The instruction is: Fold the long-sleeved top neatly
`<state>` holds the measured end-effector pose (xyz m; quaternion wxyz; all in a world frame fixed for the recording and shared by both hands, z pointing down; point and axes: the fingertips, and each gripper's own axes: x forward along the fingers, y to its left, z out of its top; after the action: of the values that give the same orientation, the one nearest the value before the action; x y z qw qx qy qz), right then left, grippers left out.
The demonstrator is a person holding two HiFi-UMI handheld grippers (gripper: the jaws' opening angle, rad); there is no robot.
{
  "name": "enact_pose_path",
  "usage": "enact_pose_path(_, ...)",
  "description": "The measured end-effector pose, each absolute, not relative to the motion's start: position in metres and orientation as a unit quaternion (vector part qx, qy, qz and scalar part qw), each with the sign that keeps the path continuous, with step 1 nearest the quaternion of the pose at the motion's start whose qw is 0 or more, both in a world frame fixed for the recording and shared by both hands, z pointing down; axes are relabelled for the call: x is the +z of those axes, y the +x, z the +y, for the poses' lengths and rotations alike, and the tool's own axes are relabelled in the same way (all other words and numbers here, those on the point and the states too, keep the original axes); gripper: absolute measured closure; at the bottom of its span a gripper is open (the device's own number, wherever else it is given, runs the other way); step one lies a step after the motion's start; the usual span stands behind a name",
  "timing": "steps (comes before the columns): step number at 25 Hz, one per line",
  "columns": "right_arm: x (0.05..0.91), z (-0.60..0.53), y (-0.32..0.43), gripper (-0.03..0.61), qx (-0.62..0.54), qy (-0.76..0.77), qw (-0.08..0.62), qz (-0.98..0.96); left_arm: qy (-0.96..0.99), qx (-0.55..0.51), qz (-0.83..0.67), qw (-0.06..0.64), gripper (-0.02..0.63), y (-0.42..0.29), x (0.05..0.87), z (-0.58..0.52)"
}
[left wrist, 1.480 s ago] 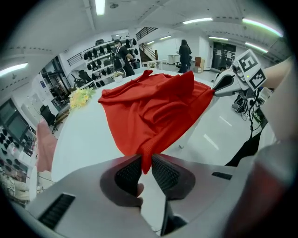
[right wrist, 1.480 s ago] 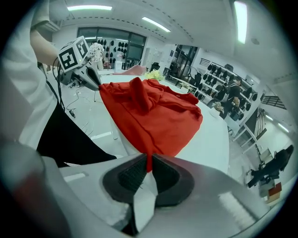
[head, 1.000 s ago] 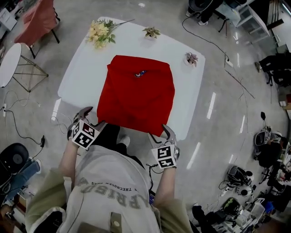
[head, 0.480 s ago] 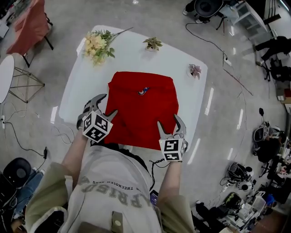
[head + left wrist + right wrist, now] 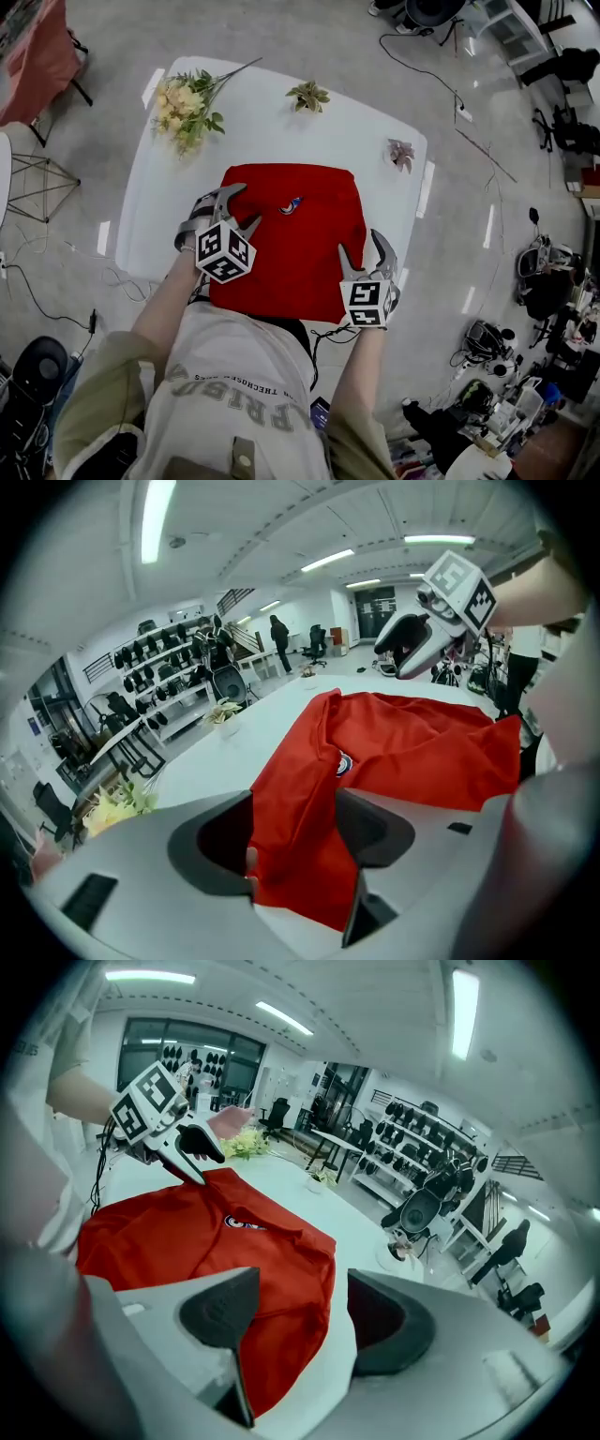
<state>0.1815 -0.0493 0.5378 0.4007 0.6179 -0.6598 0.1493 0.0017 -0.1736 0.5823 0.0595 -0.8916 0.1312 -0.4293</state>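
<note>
Left gripper (image 5: 294, 808) jaws just closing around top (image 5: 412, 747), right gripper (image 5: 302, 1283) jaws apart

Matt red cloth top (image 5: 291, 239) on smooth, glossy white table (image 5: 356, 131).

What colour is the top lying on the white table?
The top is solid red, with a small badge near the collar; clearest in the head view.

Left gripper (image 5: 295, 841): jaws apart, just been closing; edge of red top (image 5: 412, 752) between them, spread ahead over white desk (image 5: 225, 757).
</note>
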Motion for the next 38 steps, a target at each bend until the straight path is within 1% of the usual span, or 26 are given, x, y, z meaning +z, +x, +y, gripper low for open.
enact_pose_path(2, 0.540, -0.055, 0.189, 0.293, 0.153, 0.612, 0.403, -0.663, -0.881, -0.451, 0.120, 0.078, 0.345, 0.011, 0.596, -0.177)
enact_pose_path(3, 0.542, -0.059, 0.193, 0.293, 0.154, 0.608, 0.403, -0.666, -0.875, -0.462, 0.117, 0.087, 0.361, 0.013, 0.602, -0.179)
enact_pose_path(5, 0.546, -0.067, 0.200, 0.293, 0.156, 0.598, 0.402, -0.675, -0.867, -0.474, 0.121, 0.097, 0.460, 0.016, 0.609, -0.183)
enact_pose_path(7, 0.553, -0.076, 0.208, 0.293, 0.158, 0.585, 0.401, -0.687, -0.863, -0.477, 0.136, 0.099, 0.544, 0.018, 0.609, -0.189)
enact_pose_path(8, 0.557, -0.081, 0.212, 0.293, 0.159, 0.577, 0.401, -0.693, -0.862, -0.475, 0.147, 0.100, 0.579, 0.019, 0.607, -0.193)
enact_pose_path(9, 0.560, -0.086, 0.215, 0.293, 0.159, 0.569, 0.402, -0.700, -0.862, -0.470, 0.160, 0.099, 0.585, 0.020, 0.603, -0.197)
enact_pose_path(14, 0.576, -0.118, 0.223, 0.294, 0.152, 0.523, 0.399, -0.737, -0.865, -0.434, 0.244, 0.062, 0.589, 0.026, 0.573, -0.233)
enact_pose_path(20, 0.596, -0.154, 0.219, 0.295, 0.162, 0.467, 0.390, -0.777, -0.848, -0.433, 0.304, 0.046, 0.590, 0.036, 0.562, -0.292)
enact_pose_path(27, 0.614, -0.176, 0.210, 0.310, 0.176, 0.422, 0.395, -0.797, -0.816, -0.474, 0.329, 0.007, 0.591, 0.046, 0.602, -0.336)
enact_pose_path(30, 0.616, -0.182, 0.213, 0.351, 0.184, 0.420, 0.391, -0.798, -0.811, -0.480, 0.333, -0.014, 0.589, 0.048, 0.620, -0.346)
enact_pose_path(35, 0.628, -0.195, 0.222, 0.354, 0.201, 0.421, 0.396, -0.791, -0.806, -0.478, 0.349, -0.030, 0.588, 0.045, 0.634, -0.349)
enact_pose_path(36, 0.631, -0.197, 0.224, 0.356, 0.207, 0.420, 0.400, -0.788, -0.808, -0.469, 0.356, -0.032, 0.577, 0.045, 0.631, -0.350)
enact_pose_path(37, 0.634, -0.199, 0.225, 0.376, 0.215, 0.419, 0.403, -0.785, -0.812, -0.456, 0.362, -0.037, 0.538, 0.045, 0.626, -0.351)
enact_pose_path(38, 0.636, -0.200, 0.225, 0.420, 0.222, 0.417, 0.406, -0.782, -0.818, -0.443, 0.365, -0.044, 0.491, 0.044, 0.620, -0.351)
